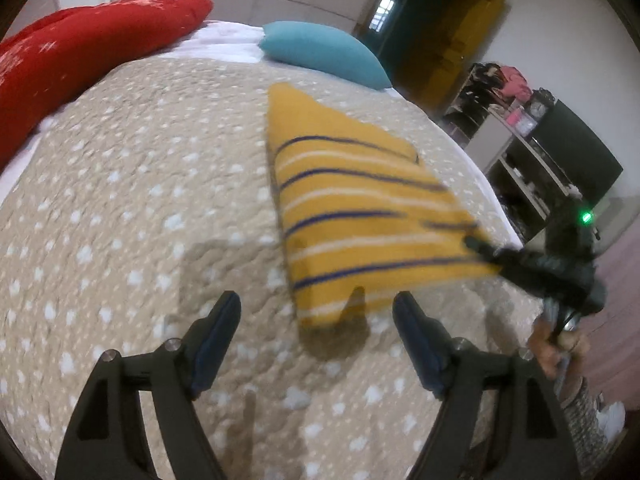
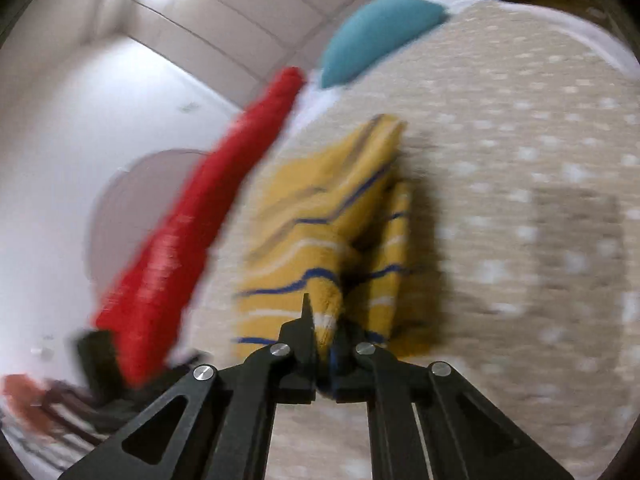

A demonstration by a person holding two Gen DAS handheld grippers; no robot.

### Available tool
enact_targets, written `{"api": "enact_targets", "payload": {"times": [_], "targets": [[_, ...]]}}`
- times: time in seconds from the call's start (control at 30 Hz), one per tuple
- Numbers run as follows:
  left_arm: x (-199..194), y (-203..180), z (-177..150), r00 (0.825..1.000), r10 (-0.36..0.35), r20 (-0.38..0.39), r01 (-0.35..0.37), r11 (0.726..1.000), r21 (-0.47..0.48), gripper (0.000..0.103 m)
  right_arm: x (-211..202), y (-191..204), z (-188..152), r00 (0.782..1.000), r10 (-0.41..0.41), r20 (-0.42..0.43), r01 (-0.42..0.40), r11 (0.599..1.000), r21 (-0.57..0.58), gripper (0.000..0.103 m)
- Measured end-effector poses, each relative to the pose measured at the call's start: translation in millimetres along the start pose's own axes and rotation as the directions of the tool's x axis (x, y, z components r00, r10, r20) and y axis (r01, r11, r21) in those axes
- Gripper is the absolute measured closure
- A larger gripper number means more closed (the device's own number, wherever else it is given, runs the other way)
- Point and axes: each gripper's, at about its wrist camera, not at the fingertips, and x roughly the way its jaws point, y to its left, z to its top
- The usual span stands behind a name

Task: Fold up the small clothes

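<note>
A beige quilt (image 1: 140,208) dotted with white is spreading across the bed under me, with a red pillow (image 1: 80,56) lying along its far left side and a teal pillow (image 1: 324,52) sitting at the head, in front of a pale panelled wall; off the right edge of the bed, shelves (image 1: 516,140) crowded with odds and ends are standing beside a dark doorway. The yellow garment (image 1: 360,208), striped in blue and white, is lying on the quilt to the right of the middle, folded into a rough wedge with its narrow end pointing toward the teal pillow. My left gripper (image 1: 316,312) is hovering over the quilt just short of the garment's near edge, its jaws standing wide apart with nothing between them, and their shadow is falling on the near hem. My right gripper (image 2: 324,320) is pinching the garment's near right corner: in the right wrist view its jaws are sitting closed on a bunched fold of yellow cloth, which is lifting into a ridge in front of them. From the left wrist view that gripper is showing as a dark blurred shape at the garment's right corner, with my hand (image 1: 560,350) wrapping its handle below.
</note>
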Motion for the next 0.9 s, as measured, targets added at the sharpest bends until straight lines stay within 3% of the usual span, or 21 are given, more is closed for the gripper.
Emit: {"api": "enact_targets", "payload": {"times": [0.13,0.27,0.33,0.4,0.53,0.6,0.7,0.73,0.77,0.8,0.83,0.9], "targets": [[30.5,-12.1,21.5,1.000,0.026,-0.012,-0.026,1.000,0.011,0.026,10.7,-6.3,-9.4,0.999,-0.027,-0.023,0.028,1.000,0.014,0.097],[71.6,-11.5,20.0,0.989,0.107,-0.103,-0.105,0.994,0.028,0.026,-12.1,16.7,-5.3,0.995,-0.057,0.082,0.061,0.997,-0.051,0.088],[82.8,-9.5,10.4,0.988,0.086,-0.126,-0.084,0.996,0.019,0.025,-22.5,30.4,5.1,0.987,-0.073,0.142,0.086,0.992,-0.093,0.088],[82.3,-8.5,4.9,0.992,0.082,-0.100,-0.081,0.997,0.014,0.025,-21.7,43.3,19.3,0.982,-0.085,0.166,0.107,0.986,-0.128,0.088],[69.6,-9.2,-2.5,0.994,0.079,-0.076,-0.079,0.997,0.007,0.025,16.5,54.4,47.1,0.988,-0.113,0.101,0.130,0.976,-0.177,0.088],[55.5,-12.2,-9.7,0.995,0.086,-0.049,-0.085,0.996,0.021,0.025,46.5,50.1,61.8,0.988,-0.154,0.026,0.156,0.971,-0.180,0.088],[35.5,-12.2,-22.2,0.994,0.111,-0.018,-0.111,0.993,0.030,0.025,77.8,27.3,75.6,0.958,-0.288,-0.015,0.283,0.948,-0.148,0.085],[30.4,-12.5,-24.8,0.993,0.118,-0.011,-0.118,0.993,0.028,0.025,77.5,21.7,78.6,0.954,-0.300,0.000,0.298,0.946,-0.130,0.075],[24.0,-11.2,-29.7,0.992,0.124,0.000,-0.124,0.992,0.024,0.024,73.4,16.8,80.8,0.939,-0.344,0.024,0.345,0.932,-0.112,0.050],[20.4,-11.8,-30.3,0.992,0.126,0.007,-0.126,0.992,0.021,0.022,68.8,14.7,80.5,0.921,-0.386,0.048,0.389,0.915,-0.109,0.044],[17.5,-8.8,-32.7,0.992,0.129,0.014,-0.129,0.992,0.016,0.021,63.4,15.0,79.1,0.904,-0.422,0.072,0.428,0.896,-0.114,0.044],[14.9,-3.5,-37.0,0.990,0.139,0.025,-0.139,0.990,0.002,0.021,47.0,17.0,73.4,0.895,-0.433,0.109,0.445,0.887,-0.125,0.045]]}}
